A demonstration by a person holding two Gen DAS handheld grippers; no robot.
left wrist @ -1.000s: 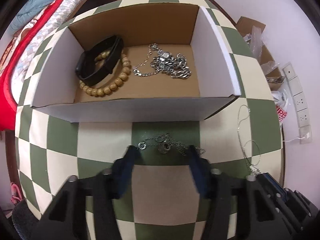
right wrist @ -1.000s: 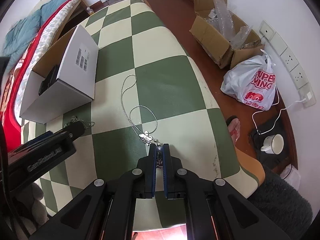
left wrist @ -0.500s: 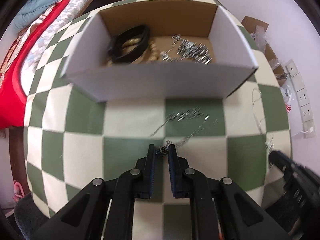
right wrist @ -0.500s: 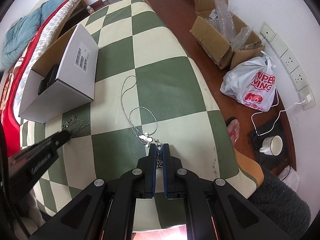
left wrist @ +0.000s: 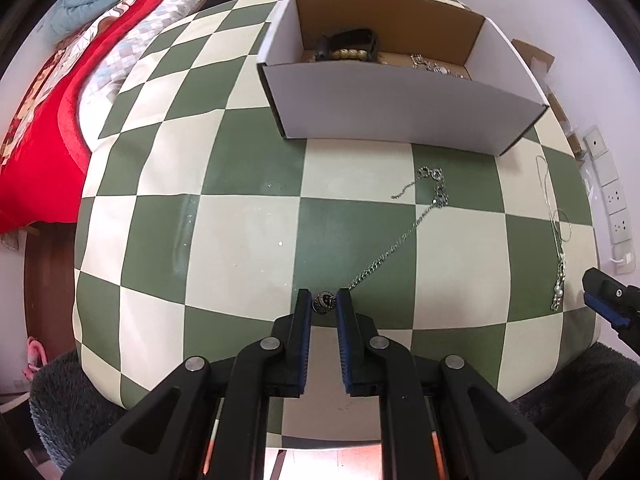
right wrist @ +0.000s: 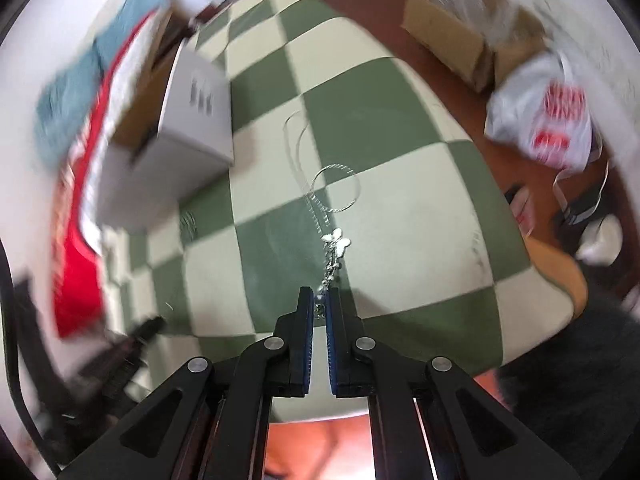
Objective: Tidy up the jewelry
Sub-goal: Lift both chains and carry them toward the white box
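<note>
Checkered table (left wrist: 240, 224) carries an open box (left wrist: 400, 112) that already holds a bead bracelet (left wrist: 352, 54), a black band (left wrist: 348, 38) and a chain (left wrist: 436, 67). Two pieces are left, by my reckoning. My left gripper (left wrist: 324, 304) is clamped on the bead of a chain necklace (left wrist: 404, 236) that trails toward the box; a second ago its fingers were apart. My right gripper (right wrist: 319, 306) stays pinched on the thin necklace (right wrist: 332, 208), now lifting and swinging, so its view blurs.

A red blanket (left wrist: 36, 120) lies left; a white plastic bag (right wrist: 540, 120) sits right.
</note>
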